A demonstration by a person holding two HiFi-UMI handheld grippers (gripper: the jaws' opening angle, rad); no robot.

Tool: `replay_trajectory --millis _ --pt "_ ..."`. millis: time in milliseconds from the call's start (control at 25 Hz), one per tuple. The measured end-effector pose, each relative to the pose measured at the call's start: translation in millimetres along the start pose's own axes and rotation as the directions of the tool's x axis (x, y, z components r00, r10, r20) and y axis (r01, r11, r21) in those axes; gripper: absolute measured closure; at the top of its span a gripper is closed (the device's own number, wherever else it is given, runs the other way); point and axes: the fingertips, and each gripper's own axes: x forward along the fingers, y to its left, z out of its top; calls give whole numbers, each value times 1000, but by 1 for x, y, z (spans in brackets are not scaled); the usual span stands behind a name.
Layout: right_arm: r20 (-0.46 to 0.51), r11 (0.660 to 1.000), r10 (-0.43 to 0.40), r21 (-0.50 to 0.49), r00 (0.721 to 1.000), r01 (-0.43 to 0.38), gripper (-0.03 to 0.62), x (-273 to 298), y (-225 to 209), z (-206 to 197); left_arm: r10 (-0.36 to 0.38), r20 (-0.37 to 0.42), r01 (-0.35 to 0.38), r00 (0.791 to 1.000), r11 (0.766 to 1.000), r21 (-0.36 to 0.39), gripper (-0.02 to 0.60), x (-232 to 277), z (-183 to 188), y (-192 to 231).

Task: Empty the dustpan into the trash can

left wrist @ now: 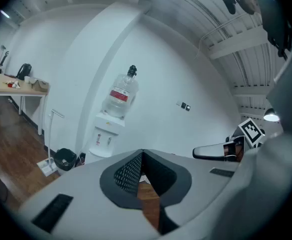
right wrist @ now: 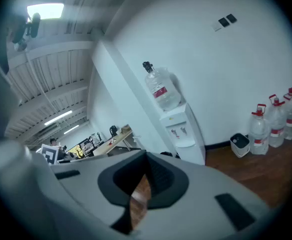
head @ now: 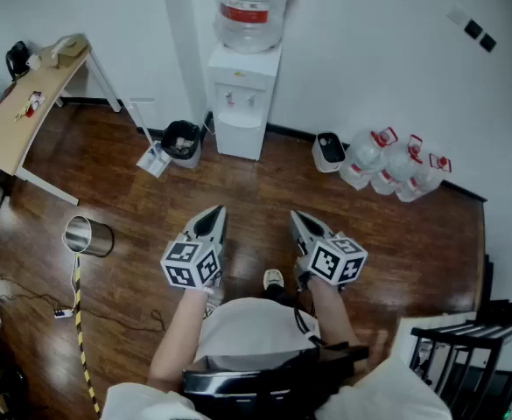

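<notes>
Left gripper (head: pixel 213 220) and right gripper (head: pixel 301 224) are both pinched together, empty, well apart from the dustpan (head: pixel 154 159) beside the bin (head: pixel 182 142). Dustpan's contents are too small to see.

the floor (head: pixel 238 201) is laid in dark wood with a glossy sheen. the tabletop (head: pixel 24 112) is finished in pale, matt wood. the round bin (head: pixel 87 235) is made of shiny metal. the black trash can (head: pixel 182 140) and clear jugs (head: pixel 396 169) are seen as plastic.
</notes>
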Motion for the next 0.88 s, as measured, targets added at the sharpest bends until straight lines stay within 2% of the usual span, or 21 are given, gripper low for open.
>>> replay_trajectory --millis 440,600,880 --pt "35 999 20 44 999 -22 586 -2 -16 6 28 17 -28 999 1000 0 593 8 0 -2" --pt "36 993 108 51 993 -110 585 7 -12 9 60 25 -60 998 998 -7 594 9 2 3" --pt "16 972 228 -66 974 -226 553 32 -2 23 152 46 -150 987 988 -34 594 10 7 16"
